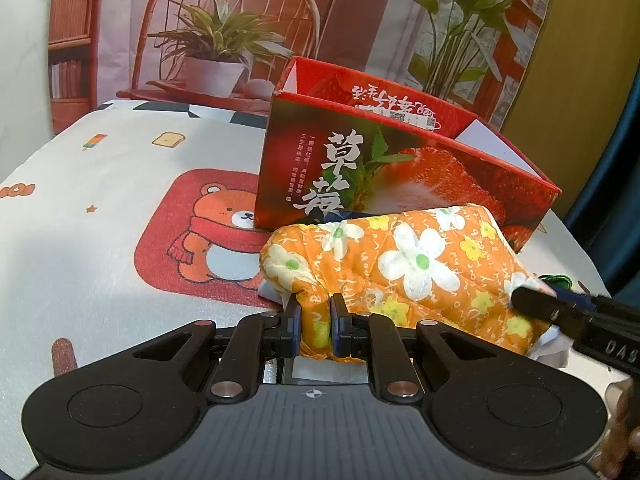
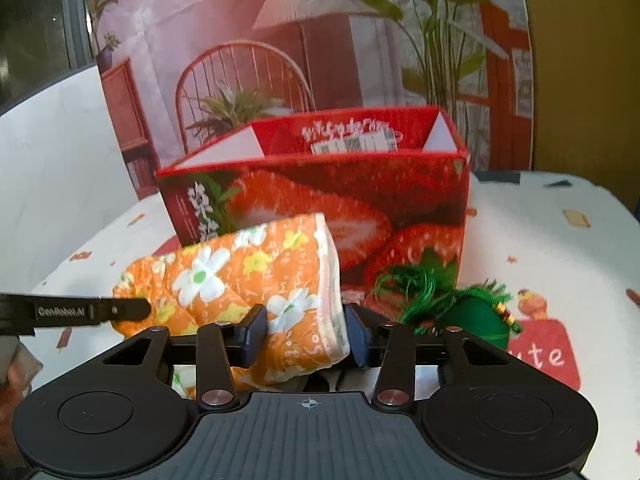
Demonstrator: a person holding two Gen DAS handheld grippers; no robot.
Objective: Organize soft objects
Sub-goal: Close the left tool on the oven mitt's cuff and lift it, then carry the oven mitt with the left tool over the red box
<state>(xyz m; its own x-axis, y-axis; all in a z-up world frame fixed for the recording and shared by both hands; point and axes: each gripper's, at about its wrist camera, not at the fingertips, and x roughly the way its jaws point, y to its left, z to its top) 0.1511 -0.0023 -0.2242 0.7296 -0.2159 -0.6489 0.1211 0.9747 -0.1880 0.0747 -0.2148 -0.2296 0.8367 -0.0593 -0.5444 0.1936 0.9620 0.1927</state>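
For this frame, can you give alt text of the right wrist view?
The right gripper straddles the cuff end of an orange flower-print quilted mitt, with a red strawberry-print cardboard box behind and a green tasselled pouch beside it.

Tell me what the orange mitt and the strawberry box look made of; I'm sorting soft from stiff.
Orange mitt: quilted printed fabric, matte, stitched in puffy diamonds; looks padded. Strawberry box: glossy printed cardboard, with stiff straight walls and white inner faces.

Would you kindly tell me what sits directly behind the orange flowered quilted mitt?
The open red strawberry-printed cardboard box stands right behind the orange flowered quilted mitt. The mitt covers the box's lower front, and the box's floor is hidden.
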